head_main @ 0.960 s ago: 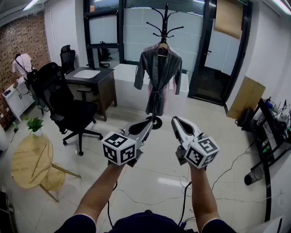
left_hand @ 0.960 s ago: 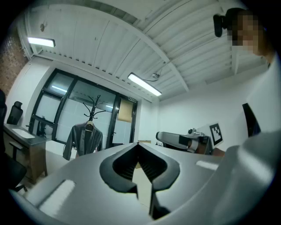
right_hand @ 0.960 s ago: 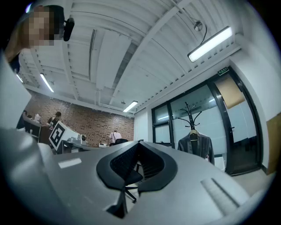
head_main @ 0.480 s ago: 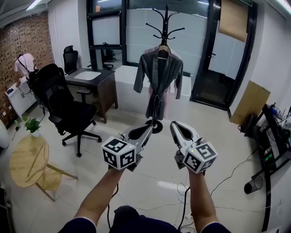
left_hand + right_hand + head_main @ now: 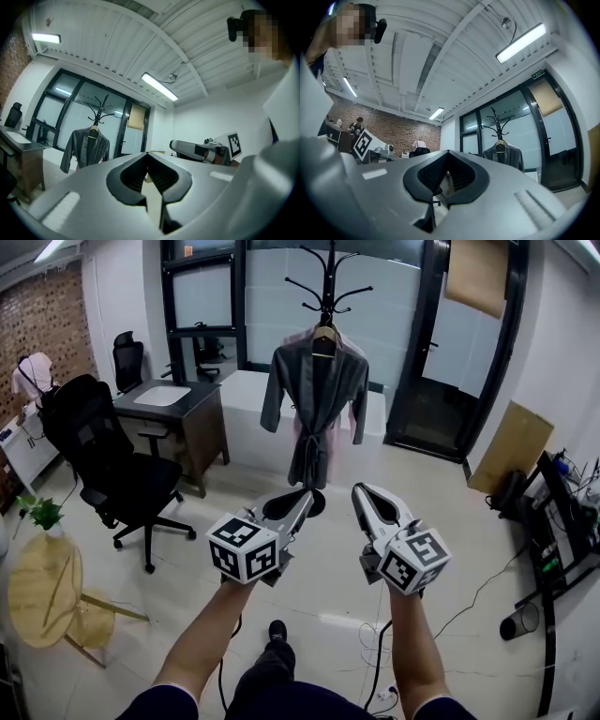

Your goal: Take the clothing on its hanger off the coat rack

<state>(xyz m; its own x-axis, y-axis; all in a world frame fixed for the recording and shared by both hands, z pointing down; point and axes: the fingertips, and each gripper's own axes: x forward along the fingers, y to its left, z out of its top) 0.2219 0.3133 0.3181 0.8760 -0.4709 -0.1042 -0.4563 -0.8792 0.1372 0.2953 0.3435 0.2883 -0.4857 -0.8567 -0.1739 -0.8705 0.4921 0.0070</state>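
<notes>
A grey robe (image 5: 313, 395) hangs on a wooden hanger (image 5: 324, 333) from a black coat rack (image 5: 327, 287) by the glass wall, with a pink garment behind it. The robe also shows small in the left gripper view (image 5: 86, 147) and the right gripper view (image 5: 504, 155). Both grippers are held out well short of the rack, a few steps away. My left gripper (image 5: 305, 496) is shut with nothing in it. My right gripper (image 5: 360, 489) is shut and empty too, jaw tips touching.
A black office chair (image 5: 103, 470) and a dark desk (image 5: 173, 418) stand to the left. A round wooden table (image 5: 37, 592) is at lower left. A white cabinet (image 5: 253, 418) runs behind the rack. Cables (image 5: 469, 592) and equipment lie on the floor at right.
The view has come nearer to the rack and swung slightly right; the robe looks larger and higher. Both grippers keep their pose and stay shut. A foot shows on the floor below.
</notes>
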